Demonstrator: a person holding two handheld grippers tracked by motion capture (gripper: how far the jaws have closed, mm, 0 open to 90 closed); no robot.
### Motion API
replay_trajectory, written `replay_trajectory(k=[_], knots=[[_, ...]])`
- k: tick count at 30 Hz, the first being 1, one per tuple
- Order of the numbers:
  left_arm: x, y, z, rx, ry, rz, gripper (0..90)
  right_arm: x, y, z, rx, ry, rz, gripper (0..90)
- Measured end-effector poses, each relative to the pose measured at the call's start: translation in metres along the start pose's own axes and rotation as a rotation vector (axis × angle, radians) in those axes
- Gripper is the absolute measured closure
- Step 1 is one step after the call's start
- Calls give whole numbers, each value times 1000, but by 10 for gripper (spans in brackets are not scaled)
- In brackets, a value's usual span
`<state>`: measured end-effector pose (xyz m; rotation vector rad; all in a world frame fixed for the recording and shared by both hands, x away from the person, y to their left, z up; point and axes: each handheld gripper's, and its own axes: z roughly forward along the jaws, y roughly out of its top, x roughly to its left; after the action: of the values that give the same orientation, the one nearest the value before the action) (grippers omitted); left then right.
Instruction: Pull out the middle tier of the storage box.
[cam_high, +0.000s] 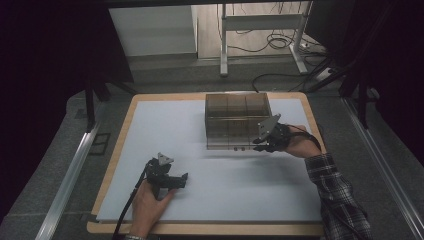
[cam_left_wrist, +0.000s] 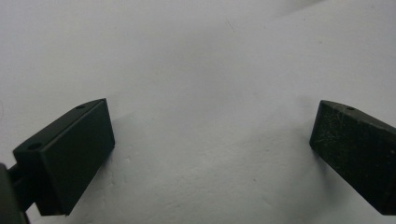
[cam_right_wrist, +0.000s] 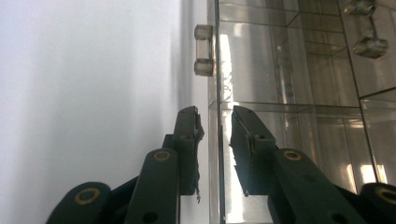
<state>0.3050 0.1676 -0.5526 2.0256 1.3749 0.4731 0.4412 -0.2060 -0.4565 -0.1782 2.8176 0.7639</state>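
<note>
Right gripper (cam_right_wrist: 214, 122) – jaws slightly parted astride clear box (cam_high: 237, 121) front wall, not visibly pinching | left gripper (cam_left_wrist: 212, 140) – spread, empty, near table (cam_high: 120, 150) front edge | box work unfinished.

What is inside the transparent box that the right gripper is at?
The transparent box is split by clear dividers, and the compartments look empty. The right gripper straddles its front wall. The hand covers the near right corner, so that corner stays unseen.

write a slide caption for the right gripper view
Right gripper straddles the edge of a clear divided box's wall, one jaw on each side with a slight gap, near its hinge.
</note>
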Motion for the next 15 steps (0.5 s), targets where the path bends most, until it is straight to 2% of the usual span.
replay_trajectory(k=[15], knots=[[0,0,0,0,0,0,0,10,2,-7,-33,-50,44,637]])
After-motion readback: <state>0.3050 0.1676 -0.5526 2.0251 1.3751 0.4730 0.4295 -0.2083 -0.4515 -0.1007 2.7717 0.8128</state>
